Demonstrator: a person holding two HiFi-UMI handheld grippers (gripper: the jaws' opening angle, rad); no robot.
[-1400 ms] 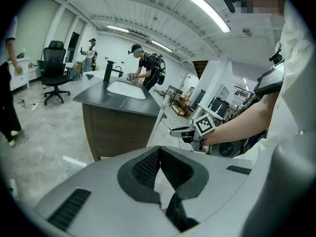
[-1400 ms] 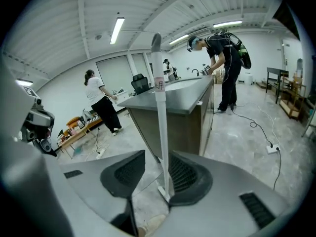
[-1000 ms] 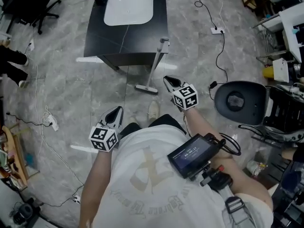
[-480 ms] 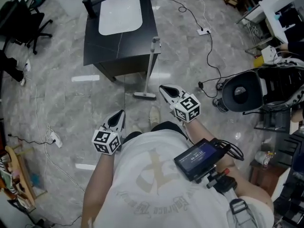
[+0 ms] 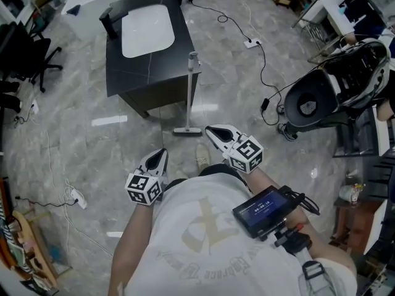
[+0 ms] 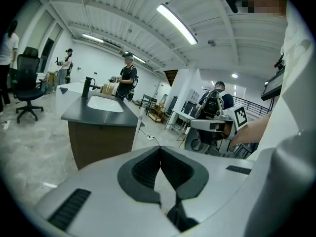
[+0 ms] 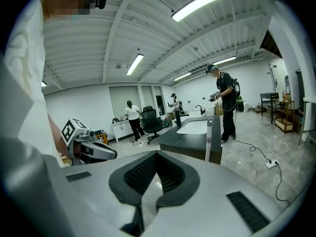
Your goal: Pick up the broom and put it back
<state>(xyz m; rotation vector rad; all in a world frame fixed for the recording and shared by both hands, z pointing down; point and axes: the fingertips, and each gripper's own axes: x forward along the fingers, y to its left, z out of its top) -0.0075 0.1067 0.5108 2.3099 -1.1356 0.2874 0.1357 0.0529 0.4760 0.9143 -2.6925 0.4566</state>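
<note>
The broom is seen propped upright against the corner of the black table, its head set on the floor. The left gripper and right gripper are both clenched on nothing and held clear of the broom, the right nearer its head.

floor, centre left: grey stone-look tile, glossy, mirrors the lights | counter, upper left: dark matt top | basin: white, smooth, slight sheen | broom, centre: pale, smooth, plastic-looking shaft | left gripper, right gripper: grey matt plastic shells, black ribbed pads | shirt, bottom: white cloth
</note>
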